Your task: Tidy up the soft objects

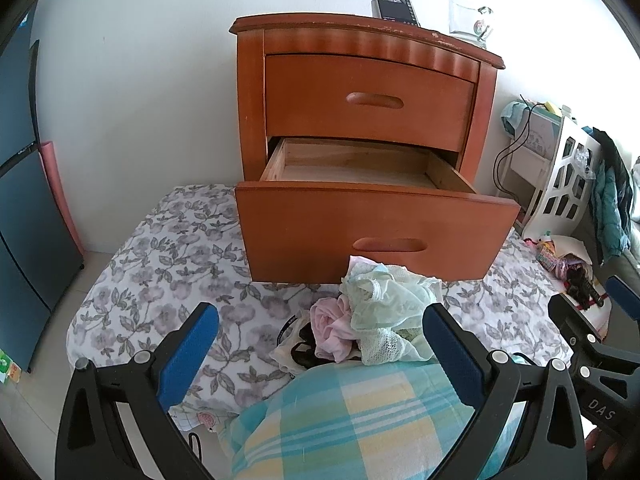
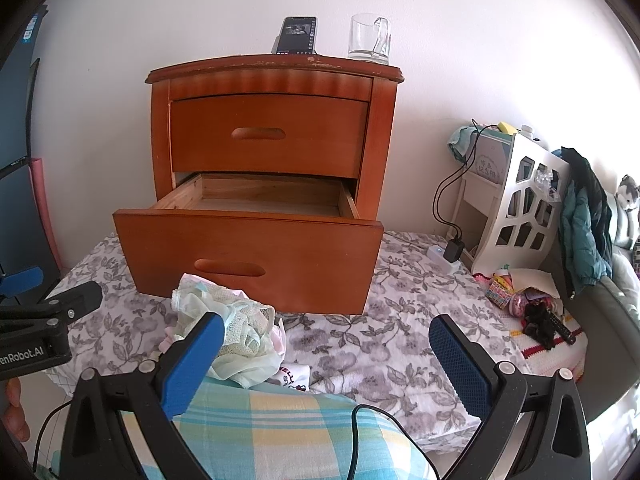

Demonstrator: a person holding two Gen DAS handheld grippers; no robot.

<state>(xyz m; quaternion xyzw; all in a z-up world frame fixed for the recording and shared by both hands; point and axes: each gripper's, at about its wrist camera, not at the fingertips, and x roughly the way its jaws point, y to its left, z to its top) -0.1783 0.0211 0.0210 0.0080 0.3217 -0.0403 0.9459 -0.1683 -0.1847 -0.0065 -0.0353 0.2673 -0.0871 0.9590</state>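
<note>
Left wrist view: left gripper (image 1: 320,344) is spread wide, empty, before the garment pile (image 1: 360,320). Right gripper (image 2: 326,354) is likewise spread; bottom drawer (image 2: 248,216) is seen pulled out.

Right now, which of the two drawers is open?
The bottom drawer is pulled out and looks empty inside; the top drawer is shut flush in the nightstand.

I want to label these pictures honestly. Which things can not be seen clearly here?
- Lower drawer floor: both views, the near part hidden behind the drawer's own front panel.
- Upper drawer: shut, contents unseen.
- Garment pile: lower pieces covered by the green lace one; in the right wrist view the right gripper finger overlaps it.
- Phone screen: too small to read.
</note>
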